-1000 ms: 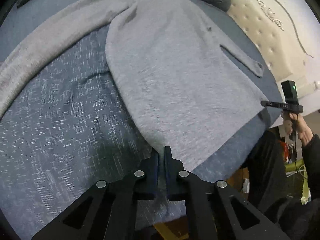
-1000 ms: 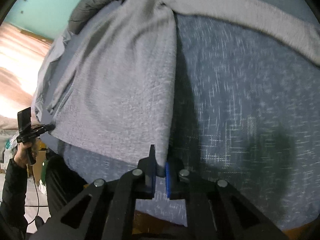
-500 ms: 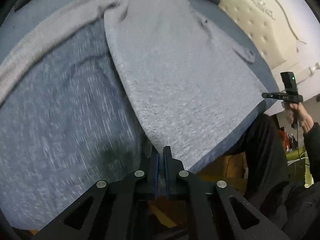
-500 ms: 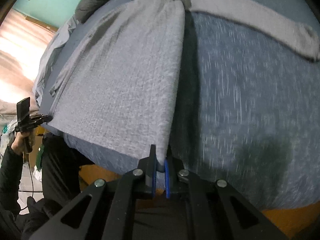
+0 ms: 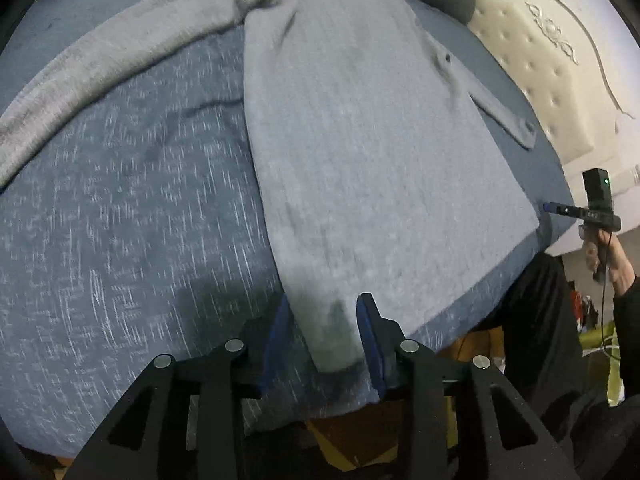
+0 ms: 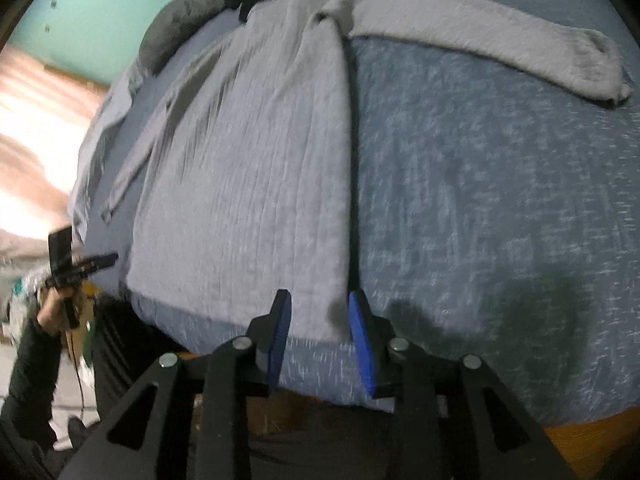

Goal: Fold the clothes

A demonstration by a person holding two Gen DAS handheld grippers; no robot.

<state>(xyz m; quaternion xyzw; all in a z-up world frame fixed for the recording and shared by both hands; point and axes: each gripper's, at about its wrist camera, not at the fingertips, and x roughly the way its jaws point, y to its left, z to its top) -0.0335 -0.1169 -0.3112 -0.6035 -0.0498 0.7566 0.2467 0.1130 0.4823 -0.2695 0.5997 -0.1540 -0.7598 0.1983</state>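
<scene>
Bed [image 5: 120, 240]: blue cover fills both views. Sweater [image 5: 360, 152]: grey, spread flat at centre frame, hem toward the bottom edge, one sleeve [image 6: 500, 44] stretched across the top. Judged stage: laid out and smoothed; no fold of sleeves or body shows yet. Left gripper [image 5: 320, 336] and right gripper [image 6: 316, 328]: jaws have just been opening and stand apart, a hem corner lying loose between each pair. Collar is cut off at top; motion blur softens the knit.
</scene>
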